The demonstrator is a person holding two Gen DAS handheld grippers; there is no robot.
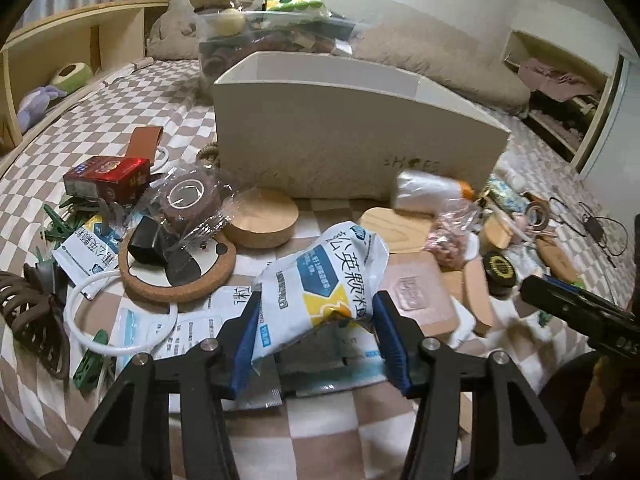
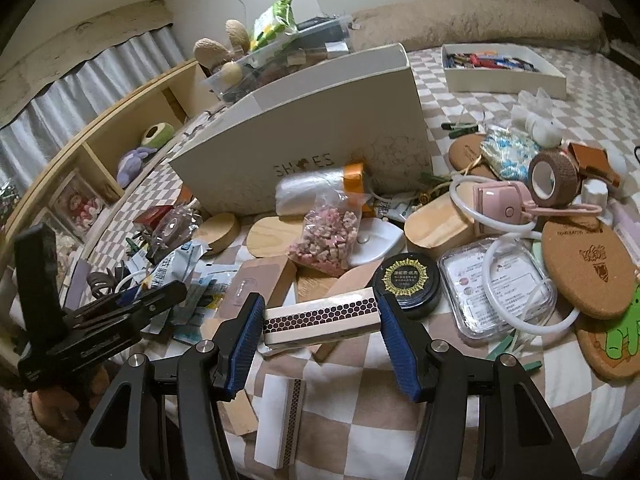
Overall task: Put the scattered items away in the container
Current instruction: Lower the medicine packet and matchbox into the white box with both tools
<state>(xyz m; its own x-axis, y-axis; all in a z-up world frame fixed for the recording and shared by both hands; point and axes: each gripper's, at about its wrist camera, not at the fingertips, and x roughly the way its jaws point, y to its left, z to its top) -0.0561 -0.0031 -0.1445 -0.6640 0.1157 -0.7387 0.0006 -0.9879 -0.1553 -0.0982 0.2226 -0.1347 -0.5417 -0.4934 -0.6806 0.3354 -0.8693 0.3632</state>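
My left gripper [image 1: 316, 310] is shut on a white and blue medicine sachet [image 1: 324, 276] and holds it above the checked bed cover, in front of the cream shoe box [image 1: 352, 136]. My right gripper [image 2: 320, 314] is shut on a long matchbox with a honeycomb strip [image 2: 324, 316], held just above the clutter. The shoe box [image 2: 304, 136] stands open behind it. The left gripper also shows in the right wrist view [image 2: 160, 292], low at the left, with the sachet [image 2: 176, 264].
Scattered items lie around the box: a cork coaster [image 1: 176, 276], a wooden lid [image 1: 260, 220], a red box [image 1: 108, 176], a black tin [image 2: 408, 284], a bag of pink bits [image 2: 324, 236], a tape roll [image 2: 552, 178]. A white tray [image 2: 504, 68] lies far right. A wooden shelf [image 1: 80, 48] runs along the left.
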